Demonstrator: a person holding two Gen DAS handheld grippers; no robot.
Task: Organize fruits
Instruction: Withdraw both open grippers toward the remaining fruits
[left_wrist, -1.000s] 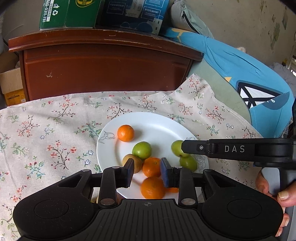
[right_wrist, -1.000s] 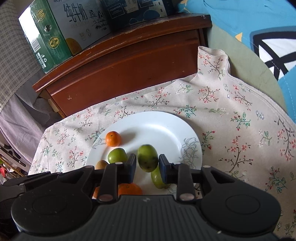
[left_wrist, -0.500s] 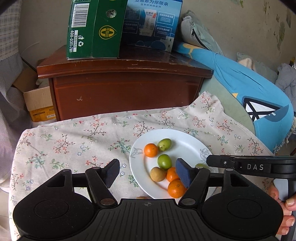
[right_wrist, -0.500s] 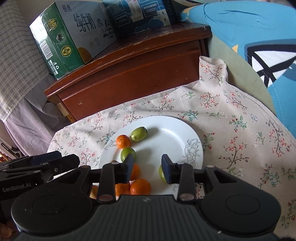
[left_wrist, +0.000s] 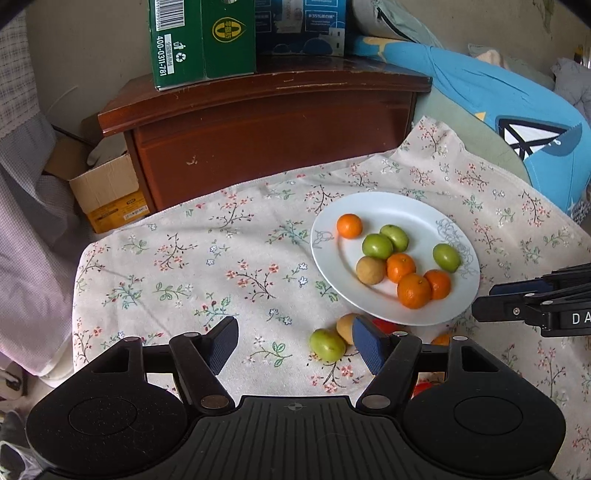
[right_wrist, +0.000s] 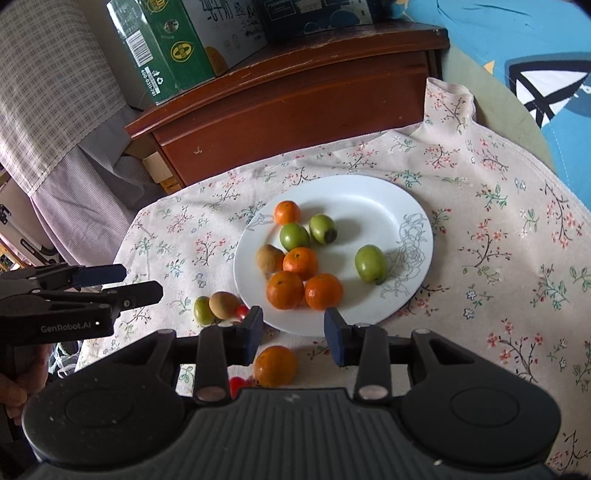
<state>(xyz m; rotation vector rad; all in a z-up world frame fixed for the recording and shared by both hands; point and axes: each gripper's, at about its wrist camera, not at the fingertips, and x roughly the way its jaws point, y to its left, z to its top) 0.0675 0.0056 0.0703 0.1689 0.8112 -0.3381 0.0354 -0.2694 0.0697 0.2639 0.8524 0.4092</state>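
A white plate (left_wrist: 413, 210) (right_wrist: 369, 192) on the floral cloth holds several oranges, green fruits and a brown fruit. Loose on the cloth near the plate's front edge lie a green fruit (left_wrist: 327, 345) (right_wrist: 202, 310), a brown fruit (left_wrist: 346, 326) (right_wrist: 222, 304), small red fruits (right_wrist: 242, 312) and an orange (right_wrist: 275, 365). My left gripper (left_wrist: 293, 345) is open and empty, above the cloth left of the plate. My right gripper (right_wrist: 293, 330) is open and empty, over the plate's front edge, with the loose orange just below it.
A dark wooden cabinet (left_wrist: 273, 122) stands behind the table with a green carton (left_wrist: 199, 40) and a blue box on top. A cardboard box (left_wrist: 107, 192) sits on the floor at left. A blue cushion (left_wrist: 517, 110) lies at right. The cloth's left edge drops off.
Both grippers have opened and pulled back from the plate. The right one released a green fruit onto the plate; the left one let go of an orange there. The loose fruits came into view.
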